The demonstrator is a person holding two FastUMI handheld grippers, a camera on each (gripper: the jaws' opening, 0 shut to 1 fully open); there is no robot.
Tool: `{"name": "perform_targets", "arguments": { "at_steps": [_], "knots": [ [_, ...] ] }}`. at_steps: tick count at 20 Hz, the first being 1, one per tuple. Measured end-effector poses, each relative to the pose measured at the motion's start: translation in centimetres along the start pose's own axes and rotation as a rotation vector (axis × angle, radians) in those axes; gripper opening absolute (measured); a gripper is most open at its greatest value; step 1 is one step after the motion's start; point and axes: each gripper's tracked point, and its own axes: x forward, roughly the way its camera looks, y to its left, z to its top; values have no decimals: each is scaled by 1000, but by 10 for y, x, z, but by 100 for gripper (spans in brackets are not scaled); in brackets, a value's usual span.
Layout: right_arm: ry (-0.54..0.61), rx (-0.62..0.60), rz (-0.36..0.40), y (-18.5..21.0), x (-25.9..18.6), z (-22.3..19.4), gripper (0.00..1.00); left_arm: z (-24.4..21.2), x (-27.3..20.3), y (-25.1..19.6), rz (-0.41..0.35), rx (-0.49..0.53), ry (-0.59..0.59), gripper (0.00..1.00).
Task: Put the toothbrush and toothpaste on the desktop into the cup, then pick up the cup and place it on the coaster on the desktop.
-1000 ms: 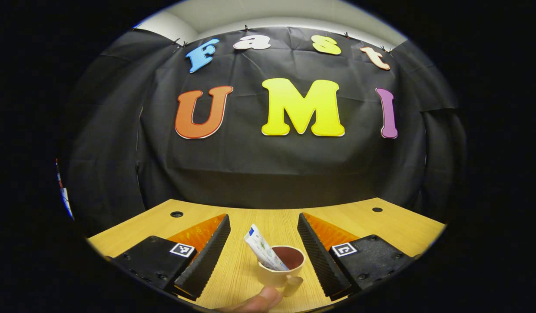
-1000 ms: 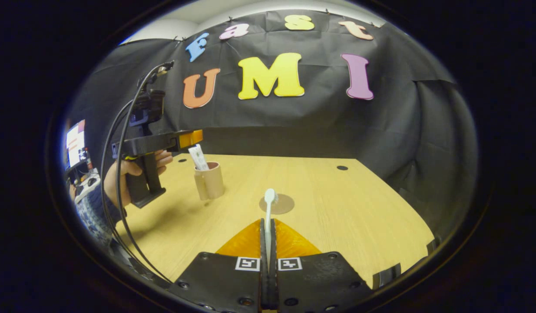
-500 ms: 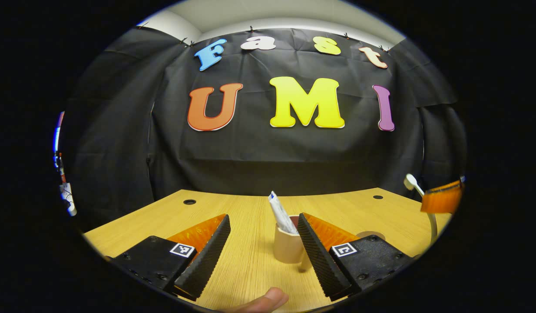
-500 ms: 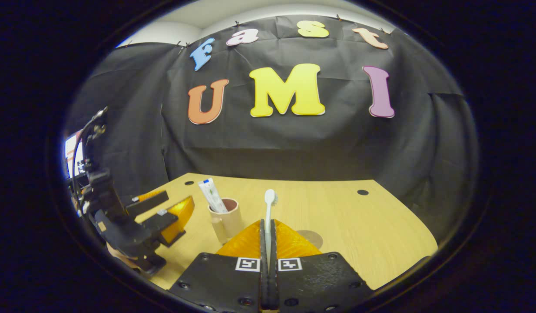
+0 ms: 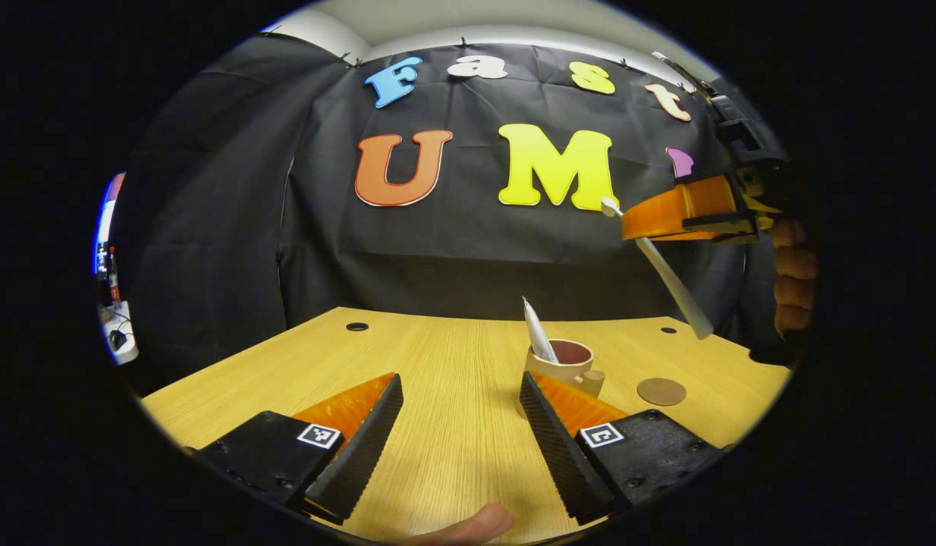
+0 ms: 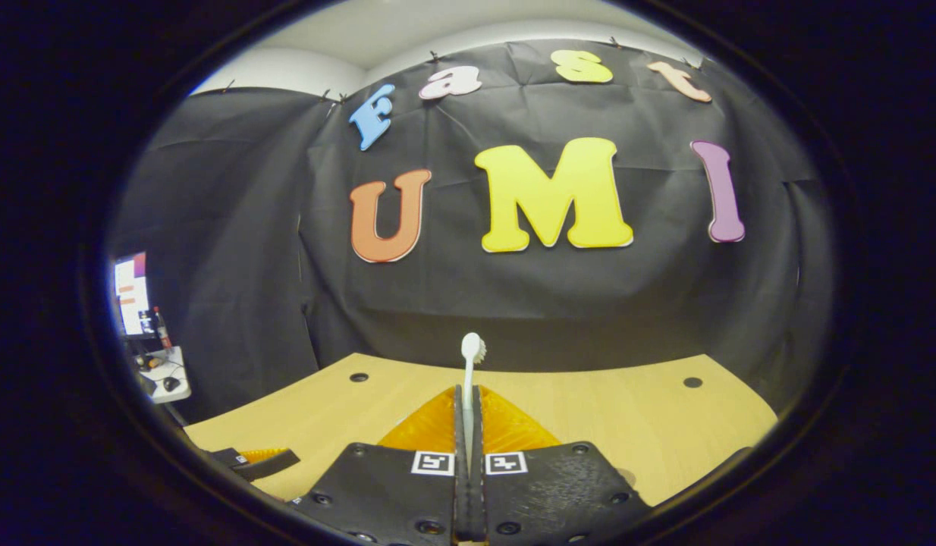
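Note:
A beige cup (image 5: 560,365) with a handle stands on the wooden desk (image 5: 445,356), and the white toothpaste tube (image 5: 538,340) leans inside it. My left gripper (image 5: 460,425) is open and low over the desk; the cup sits just beyond its right finger. A round brown coaster (image 5: 661,391) lies to the right of the cup. High at the right, my right gripper (image 5: 669,216) is shut on the white toothbrush (image 5: 669,277), which slants down with its handle end above and right of the cup. In the right gripper view the toothbrush (image 6: 469,364) sticks up from my shut right gripper (image 6: 468,398).
The desk (image 6: 627,409) has small round holes (image 5: 356,327) near its far edge. A hand (image 5: 793,273) holds the right gripper at the far right. A finger of the left gripper (image 6: 259,459) shows low at the left. A side table with clutter (image 6: 158,371) stands outside the booth.
The right gripper has risen with the toothbrush, from low beside the cup to high above the desk. The left gripper has drawn away, so the cup now sits farther off, past its right finger.

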Motion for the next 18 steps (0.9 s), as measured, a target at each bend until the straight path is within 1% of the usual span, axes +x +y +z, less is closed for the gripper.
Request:
{"name": "perform_targets", "arguments": {
  "at_steps": [4,7,12,18],
  "knots": [
    [-5,6,-7,7,30,-3,0,-13,-3,-9,-31,-29,33,98],
    [3,9,-9,5,41,-7,0,-11,-10,-19,-58,-12,18,98],
    [-3,27,-27,1,43,-6,2,-2,-13,-27,-76,19,-34,98],
    [-15,19,-35,-7,46,-3,2,-11,-12,-33,-92,8,-6,98]
  ]
}}
